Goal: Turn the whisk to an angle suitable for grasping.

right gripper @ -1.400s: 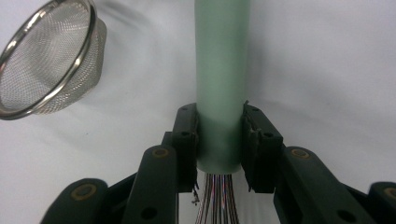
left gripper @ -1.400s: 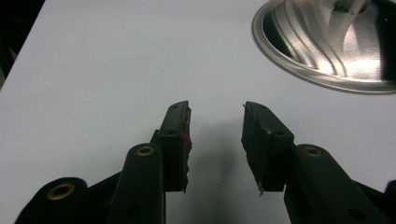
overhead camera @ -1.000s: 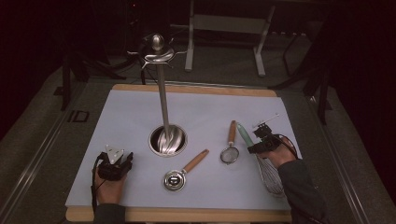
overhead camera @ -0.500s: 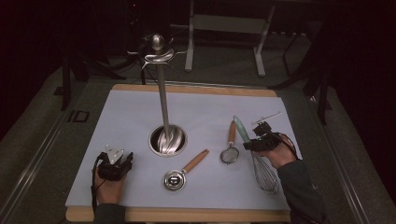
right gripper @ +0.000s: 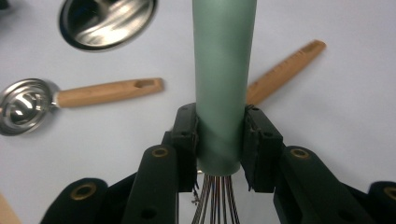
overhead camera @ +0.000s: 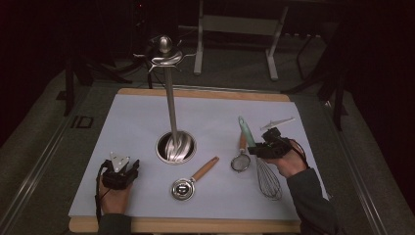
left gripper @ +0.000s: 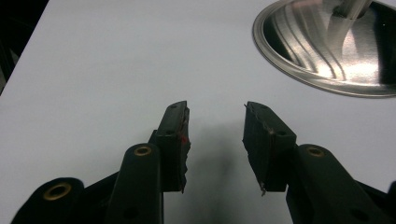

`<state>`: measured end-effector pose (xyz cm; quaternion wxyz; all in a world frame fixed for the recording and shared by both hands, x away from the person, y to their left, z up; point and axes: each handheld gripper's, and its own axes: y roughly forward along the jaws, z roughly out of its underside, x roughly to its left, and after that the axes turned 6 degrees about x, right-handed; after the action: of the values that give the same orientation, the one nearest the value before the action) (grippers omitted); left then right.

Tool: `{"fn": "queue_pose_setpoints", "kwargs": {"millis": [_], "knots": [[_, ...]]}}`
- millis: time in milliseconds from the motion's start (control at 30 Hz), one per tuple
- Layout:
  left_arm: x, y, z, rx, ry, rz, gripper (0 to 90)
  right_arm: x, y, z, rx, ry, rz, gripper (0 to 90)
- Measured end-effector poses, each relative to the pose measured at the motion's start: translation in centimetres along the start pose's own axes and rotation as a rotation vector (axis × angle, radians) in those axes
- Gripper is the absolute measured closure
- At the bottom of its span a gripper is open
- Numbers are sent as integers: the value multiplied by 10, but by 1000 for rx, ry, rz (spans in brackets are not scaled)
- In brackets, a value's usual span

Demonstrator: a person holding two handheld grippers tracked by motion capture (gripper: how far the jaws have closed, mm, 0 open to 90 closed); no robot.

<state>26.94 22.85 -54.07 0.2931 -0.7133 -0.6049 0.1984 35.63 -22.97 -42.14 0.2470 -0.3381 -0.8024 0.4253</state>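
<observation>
Presently, a whisk (overhead camera: 266, 171) is clamped by the right gripper (overhead camera: 264, 148) at the lower end of its green handle (right gripper: 224, 79), just above the point where the wires leave it. The grip is placed there, it is judged, so that the weight of the wire head is kept close to the jaws and the handle tip is left free. In the high view the whisk is seen at the right of the worktop (overhead camera: 127, 122), its handle raised and pointing away from the person, its wire head low beside the hand; whether the wires touch the surface cannot be told. A hook stand (overhead camera: 169, 98) is set in a round steel base (overhead camera: 175, 147) at the centre, and its hooks are empty, so a hanging of the utensils is the likely purpose. A strainer (overhead camera: 240, 159) and a wooden-handled scoop (overhead camera: 188, 183) are laid flat nearby, within reach. The left gripper (overhead camera: 120, 171) is held idle at the near left, jaws parted with nothing between them, resting low over bare surface, presumably kept out of the way.
</observation>
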Motion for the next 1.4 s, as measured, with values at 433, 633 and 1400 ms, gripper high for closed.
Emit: {"fn": "queue_pose_setpoints", "kwargs": {"millis": [433, 633, 1400], "knots": [[0, 0, 0, -1, -1, -1, 602, 13, -5, -4, -69, -15, -52, 693], [0, 0, 0, -4, -6, 1, 600, 18, -5, -7, -93, -28, -83, 693], [1, -4, 3, -44, -8, 5, 586, 38, -7, -20, -198, -67, -201, 693]]}}
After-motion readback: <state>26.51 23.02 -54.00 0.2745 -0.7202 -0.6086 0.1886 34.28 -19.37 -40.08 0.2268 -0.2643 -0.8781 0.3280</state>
